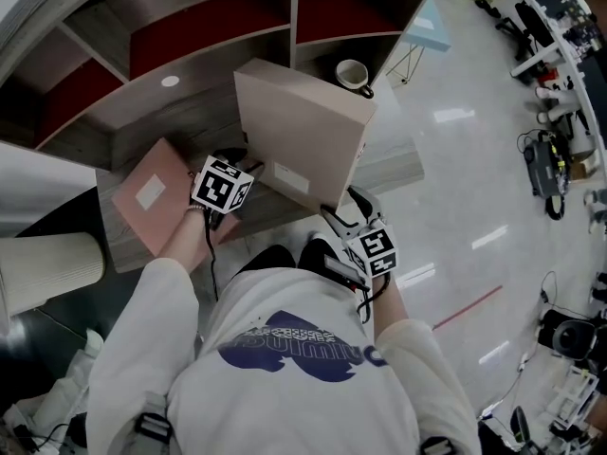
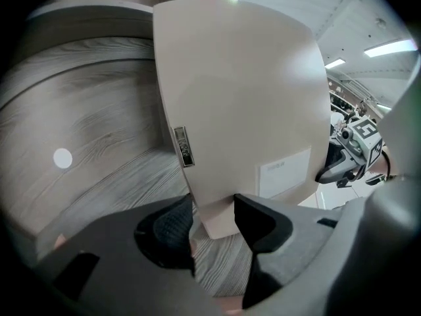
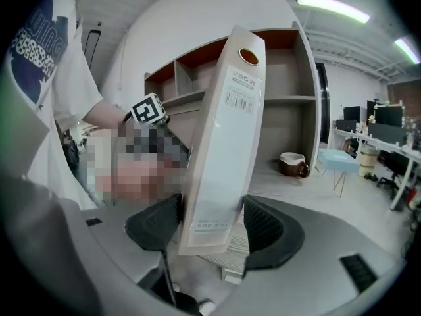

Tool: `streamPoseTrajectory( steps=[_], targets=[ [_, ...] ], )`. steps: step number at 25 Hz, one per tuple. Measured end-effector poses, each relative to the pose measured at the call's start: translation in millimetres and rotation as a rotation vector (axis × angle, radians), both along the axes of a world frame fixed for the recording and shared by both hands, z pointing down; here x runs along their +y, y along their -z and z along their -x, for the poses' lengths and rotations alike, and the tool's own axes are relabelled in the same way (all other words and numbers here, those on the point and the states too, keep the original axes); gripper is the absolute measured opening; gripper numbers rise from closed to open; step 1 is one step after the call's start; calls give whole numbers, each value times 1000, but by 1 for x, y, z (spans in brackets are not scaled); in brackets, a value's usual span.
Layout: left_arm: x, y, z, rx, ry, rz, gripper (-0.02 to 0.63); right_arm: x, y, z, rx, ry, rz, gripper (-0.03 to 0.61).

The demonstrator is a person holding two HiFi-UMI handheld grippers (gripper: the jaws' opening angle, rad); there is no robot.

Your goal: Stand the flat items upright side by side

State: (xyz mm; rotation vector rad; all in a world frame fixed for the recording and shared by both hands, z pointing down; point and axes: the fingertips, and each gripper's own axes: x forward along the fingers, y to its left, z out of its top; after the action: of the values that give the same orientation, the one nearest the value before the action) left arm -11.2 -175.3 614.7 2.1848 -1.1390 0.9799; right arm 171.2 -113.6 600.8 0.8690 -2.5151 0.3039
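White short-sleeved T-shirt point(image 1: 285, 415) with a dark blue print (lettering inside it); left gripper point(image 2: 214, 224) and right gripper point(image 3: 209, 232) grey, black ribbed pads point(image 3: 154, 228)

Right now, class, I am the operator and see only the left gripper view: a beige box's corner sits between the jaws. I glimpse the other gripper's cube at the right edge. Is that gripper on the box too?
Observer: Yes. In the right gripper view the right gripper has its jaws closed on either side of the file box, on its labelled spine.
Operator: Is another flat item nearby?
Observer: The head view shows a pink folder lying flat on the wooden surface, left of the box.
Operator: What is behind the box?
Observer: A mug stands in the open shelf compartment beyond it.
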Motion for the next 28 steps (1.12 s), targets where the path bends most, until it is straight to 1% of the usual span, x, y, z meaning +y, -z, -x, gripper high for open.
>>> streamPoseTrajectory(
  steps=[4,9,12,14,18,23,28],
  targets=[
    [4,-2,2,-27,-23,-16,204,11,-5,5,65,-24,-27,290],
    [4,-2,4,-50,-47,-35,202,22,-6,11,92,-72,-49,285],
    [3,-1,4,-67,-52,-71,154,26,-7,17,95,-91,-49,285],
    [1,-2,4,-69,-52,-86,144,27,-10,20,109,-107,-39,284],
    [1,-4,2,-63,-70,-76,144,30,-20,19,157,-115,-36,284],
    [3,-9,2,-64,-94,-82,144,30,-31,19,231,-110,-58,278],
    [4,-14,6,-81,-95,-70,144,34,-39,22,269,-106,-23,264]
  ],
)
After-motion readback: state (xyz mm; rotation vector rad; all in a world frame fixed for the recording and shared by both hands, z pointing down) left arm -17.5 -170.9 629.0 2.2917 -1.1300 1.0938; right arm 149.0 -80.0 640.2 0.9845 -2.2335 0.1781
